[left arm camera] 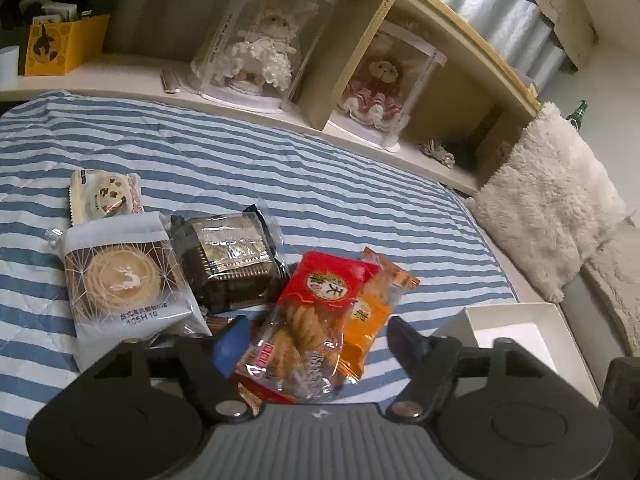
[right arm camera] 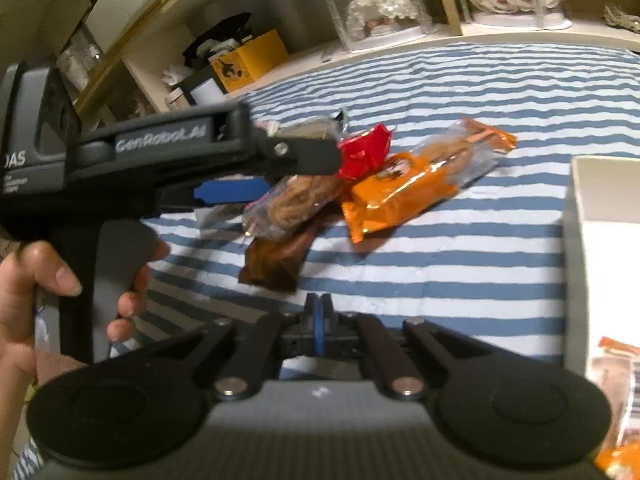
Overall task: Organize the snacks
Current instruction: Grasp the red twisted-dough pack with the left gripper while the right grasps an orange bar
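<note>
Red snack pack [left arm camera: 320, 304] between left hand-held gripper [left arm camera: 316, 344] fingers (spread).

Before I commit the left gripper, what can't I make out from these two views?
- Brown packet: blurred in the right wrist view; mostly hidden under the red snack pack in the left.
- White box: cut off by the edge, contents barely visible.
- Left gripper: open around the red pack; contact unclear.

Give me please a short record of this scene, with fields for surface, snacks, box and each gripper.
surface: striped blanket
snacks: red packet lying on orange packet; dark tray pack; grey pastry bag; small white packet
box: white box, to the right of the snacks
left gripper: open, fingers on either side of the red packet
right gripper: shut, holding nothing
</note>
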Available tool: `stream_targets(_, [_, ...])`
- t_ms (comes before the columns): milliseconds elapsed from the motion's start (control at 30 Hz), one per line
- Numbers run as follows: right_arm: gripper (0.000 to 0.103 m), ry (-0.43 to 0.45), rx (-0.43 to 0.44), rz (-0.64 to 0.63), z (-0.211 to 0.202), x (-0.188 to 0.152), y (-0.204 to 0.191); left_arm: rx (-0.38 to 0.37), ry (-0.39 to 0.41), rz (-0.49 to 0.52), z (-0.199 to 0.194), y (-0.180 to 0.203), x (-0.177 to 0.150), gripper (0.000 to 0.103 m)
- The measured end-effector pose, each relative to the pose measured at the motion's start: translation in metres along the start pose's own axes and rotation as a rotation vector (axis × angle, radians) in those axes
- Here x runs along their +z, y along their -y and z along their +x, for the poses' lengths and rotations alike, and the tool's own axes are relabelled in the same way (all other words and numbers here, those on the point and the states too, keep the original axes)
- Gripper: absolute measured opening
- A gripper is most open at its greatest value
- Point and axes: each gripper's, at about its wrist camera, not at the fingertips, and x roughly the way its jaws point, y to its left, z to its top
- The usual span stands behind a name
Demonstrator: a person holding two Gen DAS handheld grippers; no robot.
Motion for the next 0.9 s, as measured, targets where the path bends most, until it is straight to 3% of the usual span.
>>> stream_targets(200, [0.002, 0.054, -0.032, 0.056, -0.012, 0.002, 0.002, 0.075, -0.018, 0.064, 0.001, 0.014, -0.002, 0.060])
stream_targets(333, [0.005, 0.119, -0.057, 0.147, -0.014, 0.013, 0.016, 0.113, -0.040, 0.116, 0.005, 0.022, -0.006, 0.050])
stream_targets(433, [0.007, 0.164, -0.062, 0.227, -0.016, 0.022, 0.029, 0.135, -0.048, 0.138, 0.007, 0.024, -0.008, 0.049])
stream_targets(500, [0.012, 0.175, -0.066, 0.265, -0.014, 0.027, 0.037, 0.151, -0.056, 0.141, 0.005, 0.025, -0.008, 0.048])
stream_targets(567, [0.027, 0.175, -0.063, 0.303, -0.008, 0.030, 0.044, 0.169, -0.065, 0.138, 0.000, 0.026, -0.008, 0.048])
stream_targets(667, [0.040, 0.173, -0.067, 0.341, -0.001, 0.033, 0.051, 0.198, -0.078, 0.130, -0.008, 0.028, -0.010, 0.047])
stream_targets(900, [0.054, 0.163, -0.071, 0.390, 0.030, 0.035, 0.054, 0.279, -0.154, 0.124, -0.028, 0.039, -0.032, 0.046])
